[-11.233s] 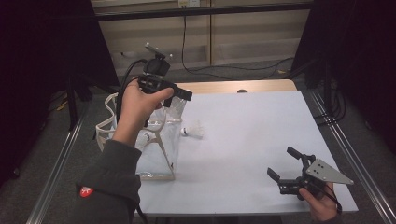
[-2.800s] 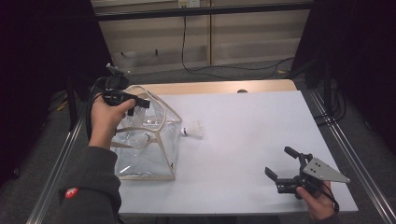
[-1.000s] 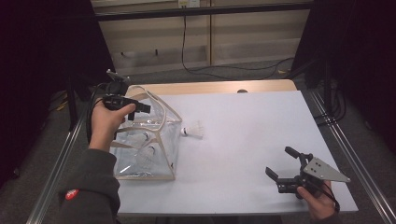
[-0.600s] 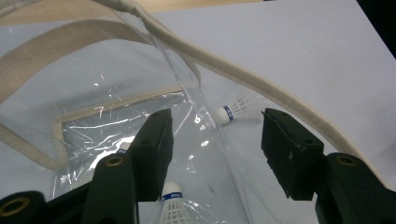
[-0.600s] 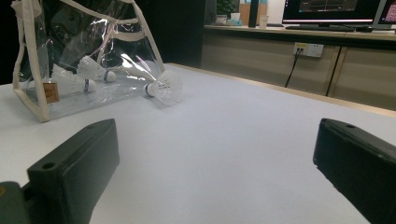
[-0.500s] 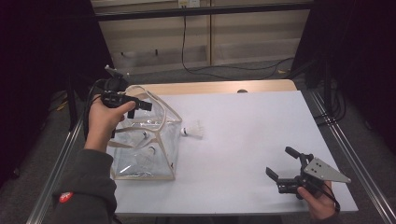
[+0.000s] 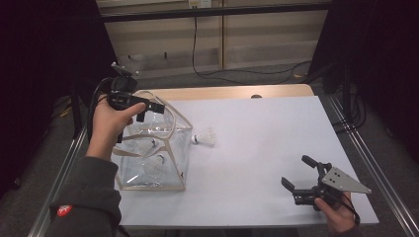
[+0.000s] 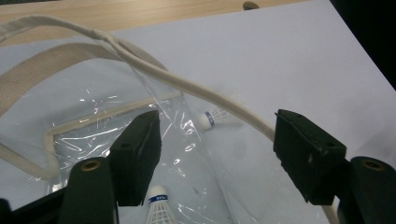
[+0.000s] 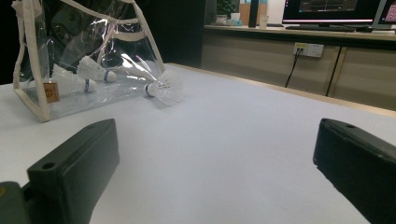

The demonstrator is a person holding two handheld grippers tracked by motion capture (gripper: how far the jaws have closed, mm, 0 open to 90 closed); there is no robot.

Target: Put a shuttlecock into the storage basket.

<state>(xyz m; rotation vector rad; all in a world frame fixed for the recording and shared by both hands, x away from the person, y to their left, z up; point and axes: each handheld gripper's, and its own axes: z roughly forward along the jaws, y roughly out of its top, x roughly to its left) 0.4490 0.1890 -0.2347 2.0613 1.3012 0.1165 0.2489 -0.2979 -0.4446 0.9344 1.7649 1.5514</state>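
Observation:
A clear plastic bag [image 7: 153,158] with cream straps stands at the table's left and holds several white shuttlecocks. One more shuttlecock [image 7: 205,139] lies on the white table just right of the bag. My left gripper [image 7: 150,111] hovers over the bag's top, open, and a cream strap [image 8: 201,93] runs across the gap between its jaws. In the left gripper view a shuttlecock inside the bag [image 8: 156,210] lies below, and the loose shuttlecock [image 8: 217,116] lies beyond the strap. My right gripper [image 7: 296,170] is open near the front right, empty, and faces the bag [image 9: 32,88] and the loose shuttlecock [image 9: 163,87].
The white table [image 7: 276,128] has a wooden strip along its far edge. Metal rails run down both sides. Cables lie on the floor behind the table. A person's left sleeve [image 7: 89,197] comes in at the bottom left.
My left gripper has dropped from higher and farther right to the bag's top left, then edged slightly right. The bag now sits lower and wider. The right gripper has stayed put.

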